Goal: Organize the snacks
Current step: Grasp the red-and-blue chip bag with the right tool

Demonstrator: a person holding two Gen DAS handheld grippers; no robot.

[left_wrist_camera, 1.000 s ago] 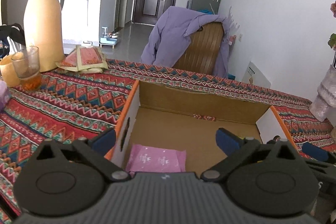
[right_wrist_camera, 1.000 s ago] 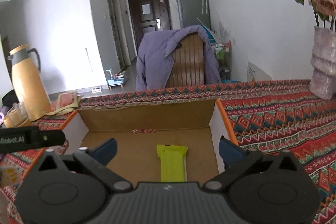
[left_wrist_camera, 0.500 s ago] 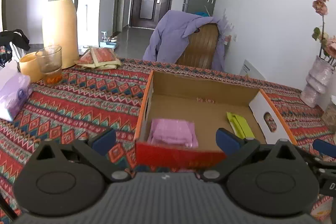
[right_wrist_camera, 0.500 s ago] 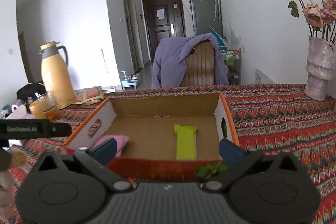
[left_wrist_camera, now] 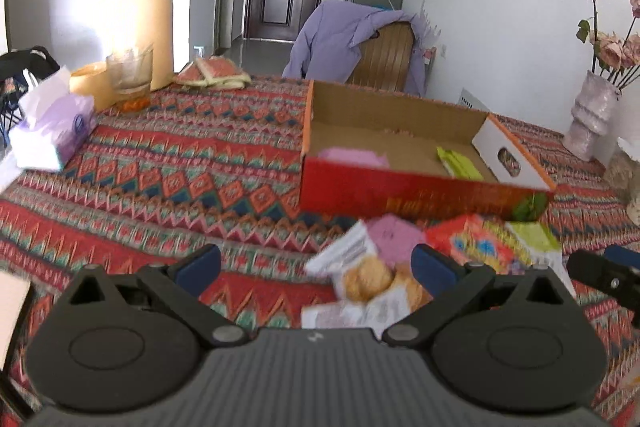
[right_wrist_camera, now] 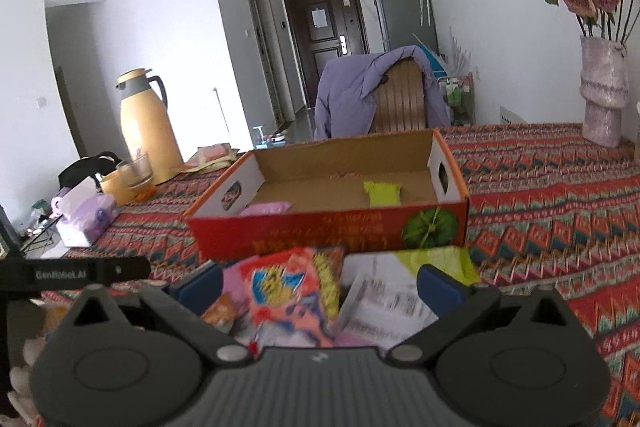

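Jaws of the left gripper (left_wrist_camera: 316, 261) gape empty; the cookie packet (left_wrist_camera: 370, 281) at 1 o'clock looks light, crinkly, slippery. Right gripper (right_wrist_camera: 320, 281) jaws, also wide and empty, straddle a red snack bag (right_wrist_camera: 294, 287); pinch its flat middle.

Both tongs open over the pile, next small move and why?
Probably lower the right tongs onto the red-orange snack packet and close. It lies top of the loose pile between the open jaws; the box holds only a pink packet and a green one.
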